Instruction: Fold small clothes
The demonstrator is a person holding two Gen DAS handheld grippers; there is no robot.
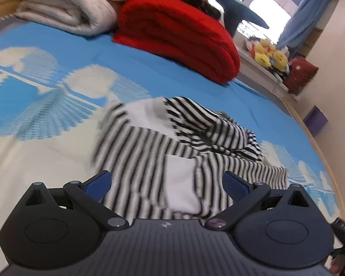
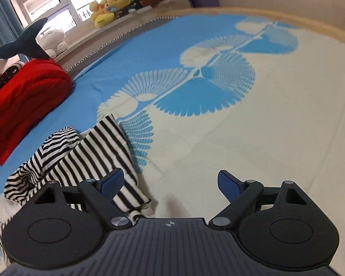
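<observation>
Black-and-white striped garment [image 1: 149, 147] with a plain white patch; blue and cream bedspread [image 2: 253, 138] (fan motifs); red blanket [image 1: 179, 36]; yellow plush toys [image 2: 108, 7]; blue gripper pads [image 2: 112, 181].

A bedsheet [image 2: 264, 138], blue and cream with a fan-shaped leaf print, covers the bed. A folded red blanket [image 1: 177, 39] lies on it, touching a folded cream blanket [image 1: 64, 7] beside it. A blue shark plush [image 2: 23, 43] rests behind the red blanket. Yellow plush toys [image 2: 108, 7] and a white plush toy [image 2: 54, 40] sit on the windowsill [image 2: 99, 31]. Blue curtains [image 1: 308, 11] hang at the window.
</observation>
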